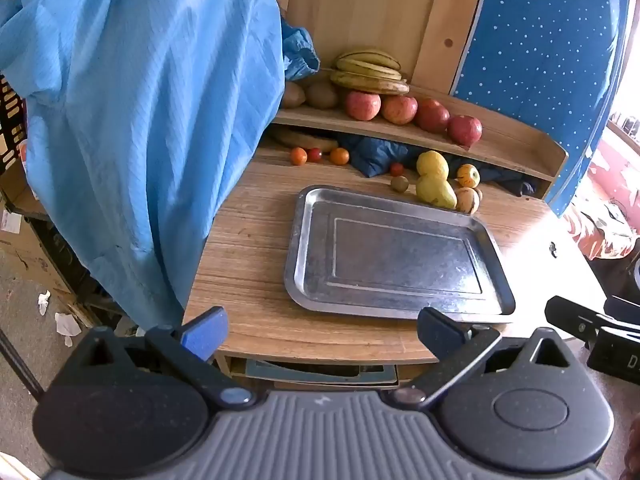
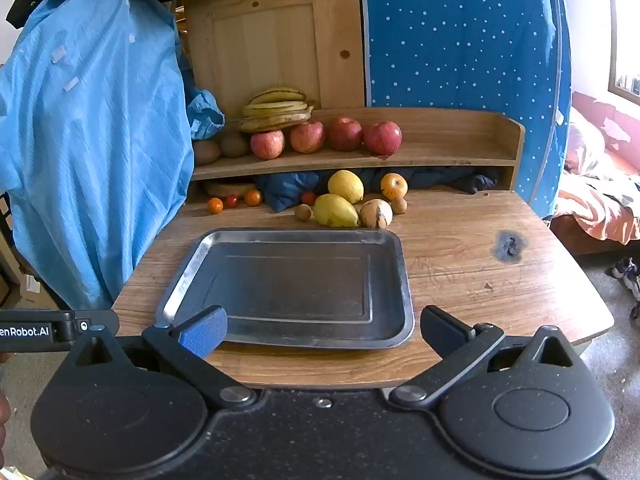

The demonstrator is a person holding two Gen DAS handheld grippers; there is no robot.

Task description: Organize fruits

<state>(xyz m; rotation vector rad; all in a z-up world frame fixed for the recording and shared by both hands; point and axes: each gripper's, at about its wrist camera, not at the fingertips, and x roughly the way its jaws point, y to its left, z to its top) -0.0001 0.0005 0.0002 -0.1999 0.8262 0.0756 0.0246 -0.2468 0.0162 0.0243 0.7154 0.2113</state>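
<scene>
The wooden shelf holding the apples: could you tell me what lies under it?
Under the shelf lies crumpled dark blue cloth; whatever sits behind it is hidden.

tray (image 2: 192, 268) on table (image 2: 460, 280); pears (image 2: 336, 210) behind tray; apples (image 2: 344, 134), bananas (image 2: 276, 110) on shelf (image 2: 448, 148) (farther back).

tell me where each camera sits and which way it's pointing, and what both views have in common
Left wrist: on the left gripper, near the table's front-left corner, angled down toward the metal tray; own open fingers show, the right gripper at right.
Right wrist: on the right gripper, at the table's front edge, facing the tray squarely; own open fingers show, the left gripper at left.
Shared: tray, bananas, four apples on the shelf, blue garment.
</scene>
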